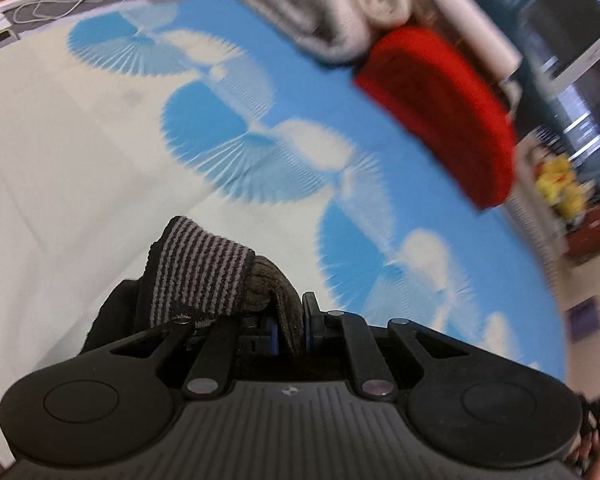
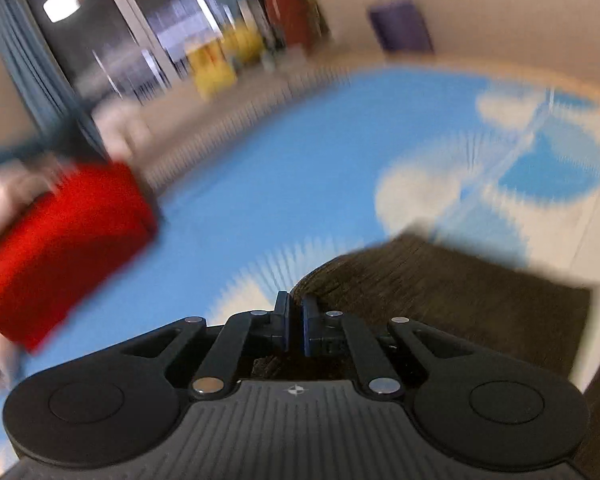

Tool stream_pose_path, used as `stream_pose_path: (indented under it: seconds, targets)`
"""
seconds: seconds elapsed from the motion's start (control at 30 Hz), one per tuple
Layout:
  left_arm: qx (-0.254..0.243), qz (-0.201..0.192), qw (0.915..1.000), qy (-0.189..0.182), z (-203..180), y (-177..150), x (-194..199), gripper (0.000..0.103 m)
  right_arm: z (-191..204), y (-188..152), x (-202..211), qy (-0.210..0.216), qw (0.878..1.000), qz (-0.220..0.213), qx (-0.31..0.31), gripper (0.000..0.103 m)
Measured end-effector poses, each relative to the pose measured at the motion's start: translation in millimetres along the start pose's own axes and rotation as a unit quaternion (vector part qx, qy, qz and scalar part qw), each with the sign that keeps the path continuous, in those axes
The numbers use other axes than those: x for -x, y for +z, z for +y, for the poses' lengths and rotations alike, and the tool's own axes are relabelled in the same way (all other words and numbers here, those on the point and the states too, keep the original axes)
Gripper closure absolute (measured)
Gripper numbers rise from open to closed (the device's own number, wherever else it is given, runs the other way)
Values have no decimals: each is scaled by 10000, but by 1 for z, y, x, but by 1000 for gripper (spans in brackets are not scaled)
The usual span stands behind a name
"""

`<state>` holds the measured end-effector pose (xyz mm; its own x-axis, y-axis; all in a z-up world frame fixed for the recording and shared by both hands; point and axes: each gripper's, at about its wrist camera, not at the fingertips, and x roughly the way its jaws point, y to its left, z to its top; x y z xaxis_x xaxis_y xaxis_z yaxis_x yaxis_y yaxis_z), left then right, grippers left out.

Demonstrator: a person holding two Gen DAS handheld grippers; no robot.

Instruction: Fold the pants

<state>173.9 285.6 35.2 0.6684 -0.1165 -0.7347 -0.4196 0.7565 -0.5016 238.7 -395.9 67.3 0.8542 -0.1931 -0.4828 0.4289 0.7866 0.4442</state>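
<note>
The pants are dark brown with a black-and-grey striped waistband [image 1: 204,276]. My left gripper [image 1: 290,326] is shut on a fold of the brown cloth next to the waistband, above the blue-and-white sheet [image 1: 100,140]. In the right wrist view the brown pants [image 2: 452,292] hang or lie to the right of my right gripper [image 2: 296,320]. Its jaws stand almost together, and brown cloth shows just behind and under them. The view is blurred, so I cannot tell whether cloth is pinched between them.
A folded red garment [image 1: 440,108] lies at the sheet's far right edge, also in the right wrist view [image 2: 68,248]. Folded grey and white towels [image 1: 320,4] lie beyond it. A white cord [image 1: 60,4] lies at the far left corner. Windows, curtains and yellow objects [image 2: 216,60] stand beyond.
</note>
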Motion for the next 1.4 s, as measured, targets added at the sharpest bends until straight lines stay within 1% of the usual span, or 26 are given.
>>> stream_pose_path:
  seconds: [0.07,0.13,0.2,0.27,0.3,0.37,0.4,0.43,0.47,0.5,0.53,0.57,0.6,0.63,0.67,0.7,0.73,0.83,0.9,0.93,1.0,1.07,1.17,1.3,1.37,1.4]
  targets:
    - [71,-39,9996,-260,6,-1,14,91,-11,8,54,160,9996,-251,-21,98]
    - [39,30,9993,-377,16,-8,26,91,-25,3,100,99,9994,-339,27,98]
    - [19,299,9987,-402,32,-19,34,91,-46,-11,140,-72,9997,-208,60,97]
    - [-132,749,9965,-354,51,-30,37,91,-76,-31,173,-320,9994,153,-13,97]
    - [-337,1035,9938,-220,58,-39,34,91,-90,-41,182,-474,9981,395,-15,97]
    - [-558,1766,9825,203,73,-57,22,90,-118,-65,188,-729,9918,1048,81,97]
    - [-468,2087,9762,344,84,-64,16,90,-134,-80,181,-834,9829,1633,180,97]
    - [-348,2263,9728,364,91,-67,13,89,-148,-92,172,-908,9712,2200,129,96]
    - [-232,2337,9715,326,97,-68,12,87,-168,-103,165,-864,9576,2740,-194,96]
    - [-165,2302,9726,288,101,-66,12,84,-182,-108,163,-721,9523,2940,-398,94]
    - [-81,2233,9743,283,103,-63,13,77,-188,-107,164,-619,9545,2908,-230,92]
    - [35,2162,9759,305,106,-62,14,69,-190,-104,167,-555,9605,2720,197,92]
    - [139,2128,9764,340,108,-61,14,66,-191,-102,172,-506,9647,2536,493,89]
    - [264,2150,9755,385,111,-61,11,65,-192,-97,176,-436,9692,2330,670,78]
    - [355,2157,9749,421,113,-63,8,63,-193,-94,180,-331,9736,2108,808,73]
    - [418,2132,9751,439,112,-64,7,61,-193,-91,181,-236,9762,1944,927,64]
    - [469,2127,9749,463,114,-64,4,56,-191,-91,184,-173,9779,1781,1081,60]
    - [610,2095,9746,500,115,-64,4,55,-174,-92,184,32,9752,1373,1735,60]
    - [643,2015,9762,482,118,-63,7,55,-150,-101,179,364,9637,1221,2348,56]
    - [642,2013,9759,554,120,-64,7,55,-136,-108,176,507,9530,1177,2746,51]
    - [546,2004,9757,700,119,-65,5,55,-109,-130,166,616,9237,1193,3589,44]
    - [349,2041,9751,793,114,-66,2,55,-91,-155,154,585,8901,1323,4323,42]
    - [71,2062,9742,918,107,-68,-1,54,-77,-182,137,458,8541,1463,4970,42]
    - [-114,2135,9714,1038,105,-70,-5,53,-65,-198,123,193,8346,1463,5308,42]
    - [-151,2149,9709,1049,105,-69,-7,54,-59,-204,114,24,8268,1459,5433,47]
    - [-173,2150,9706,1065,104,-69,-7,54,-58,-202,108,-1,8272,1474,5422,63]
